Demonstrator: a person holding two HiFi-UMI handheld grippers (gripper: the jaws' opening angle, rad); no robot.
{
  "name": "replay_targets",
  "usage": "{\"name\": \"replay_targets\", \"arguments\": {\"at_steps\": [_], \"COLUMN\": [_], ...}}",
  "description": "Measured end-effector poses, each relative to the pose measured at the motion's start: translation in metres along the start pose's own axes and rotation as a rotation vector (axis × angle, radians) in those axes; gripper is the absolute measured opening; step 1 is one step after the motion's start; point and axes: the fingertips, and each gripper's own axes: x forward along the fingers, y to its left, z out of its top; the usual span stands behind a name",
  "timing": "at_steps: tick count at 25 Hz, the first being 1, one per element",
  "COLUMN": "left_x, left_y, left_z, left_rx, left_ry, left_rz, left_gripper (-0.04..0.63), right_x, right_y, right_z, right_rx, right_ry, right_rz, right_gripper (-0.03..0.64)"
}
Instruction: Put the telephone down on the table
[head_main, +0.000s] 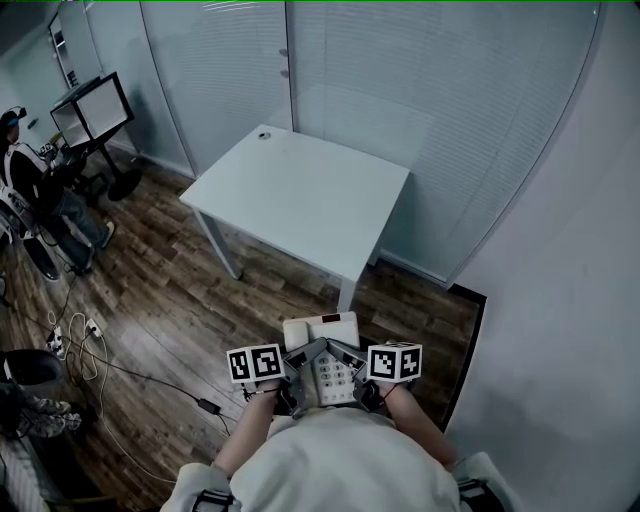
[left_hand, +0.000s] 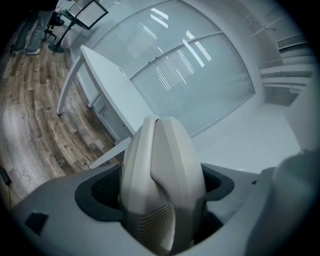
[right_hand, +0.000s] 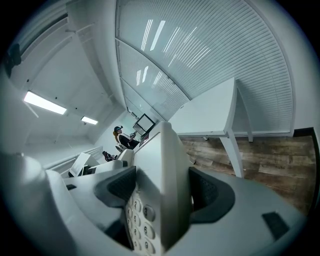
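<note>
a cream telephone (head_main: 327, 360) is held in the air close to the person's chest, the left gripper (head_main: 290, 388) pinching its left side and the right gripper (head_main: 366, 382) pinching its right. ahead, well apart, stands a white table (head_main: 300, 200) with a bare top, wood floor (head_main: 160, 320) in between.

Open floor (head_main: 190, 300) leads to the table (head_main: 300, 195), wall (head_main: 430, 110) seemingly close behind.

Numbers up on the telephone (right_hand: 161, 160), clamped between the jaws of the right gripper (right_hand: 164, 191): its keypad (right_hand: 140, 226), low by the claw's left jaw, shows 2, 5, 6 and 9 on round keys. From the head view the same keys are too small to read.
</note>
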Motion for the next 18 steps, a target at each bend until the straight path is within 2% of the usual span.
{"name": "replay_targets", "arguments": {"at_steps": [18], "left_x": [0.0056], "left_y": [0.0054], "left_z": [-0.0053], "left_rx": [-0.015], "left_ry": [0.018], "left_rz": [0.004], "left_gripper": [0.458], "right_x": [0.0006], "right_y": [-0.0081], "right_z": [-0.0052], "right_rx": [0.022], "right_ry": [0.010], "right_rz": [-0.011], "right_gripper": [0.342]}}
